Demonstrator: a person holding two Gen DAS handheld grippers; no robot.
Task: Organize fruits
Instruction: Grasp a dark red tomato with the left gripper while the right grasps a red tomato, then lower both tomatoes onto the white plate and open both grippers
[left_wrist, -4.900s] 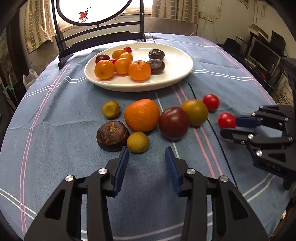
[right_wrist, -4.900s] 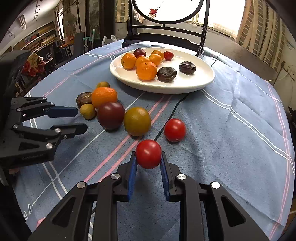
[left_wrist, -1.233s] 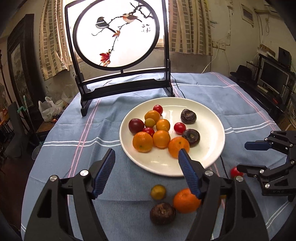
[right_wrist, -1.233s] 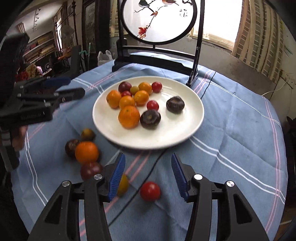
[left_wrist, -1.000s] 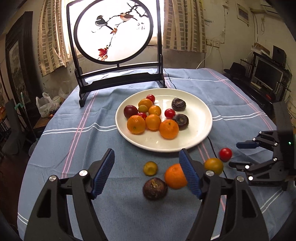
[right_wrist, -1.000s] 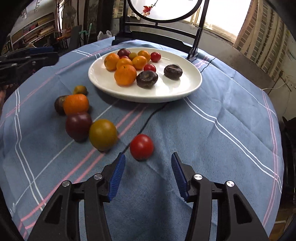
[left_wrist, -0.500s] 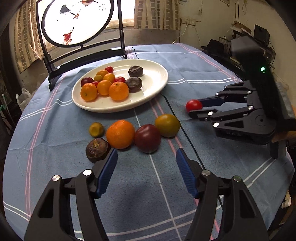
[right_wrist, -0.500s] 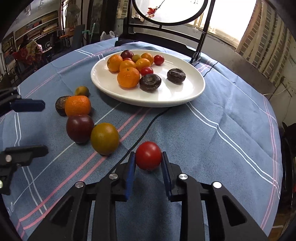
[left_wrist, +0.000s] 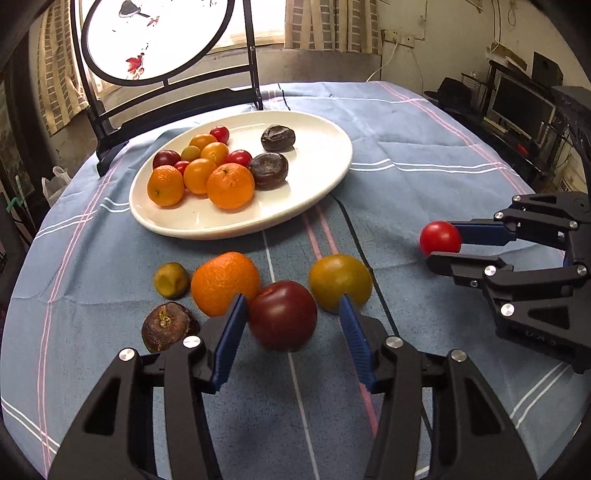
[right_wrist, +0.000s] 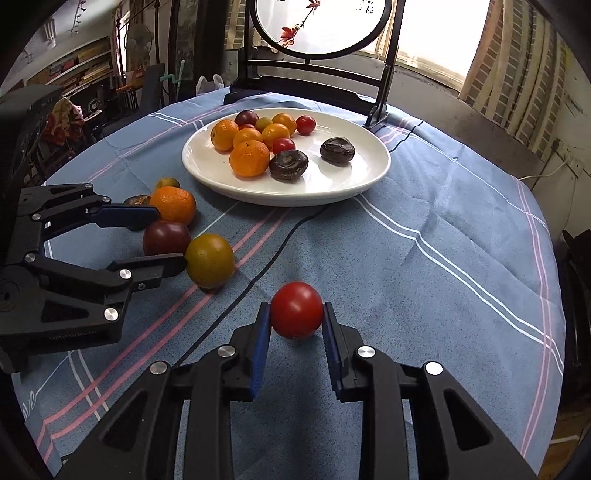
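- On the worktop's blue cloth (left_wrist: 406, 155), a small yellow-green fruit (left_wrist: 170, 279), a brown shrivelled fruit (left_wrist: 168, 329) and an orange (left_wrist: 224, 282) lay at the left.
- The left tool (left_wrist: 291, 334) had just been narrowing around the dark red plum (left_wrist: 282, 315); its pads were not yet pressing it.
- An olive-yellow fruit (left_wrist: 340, 281) sat just right of the plum.
- The white plate (left_wrist: 314, 184) held more fruit behind.
- The right tool (right_wrist: 296, 325) was clamped on a red tomato (right_wrist: 296, 309).
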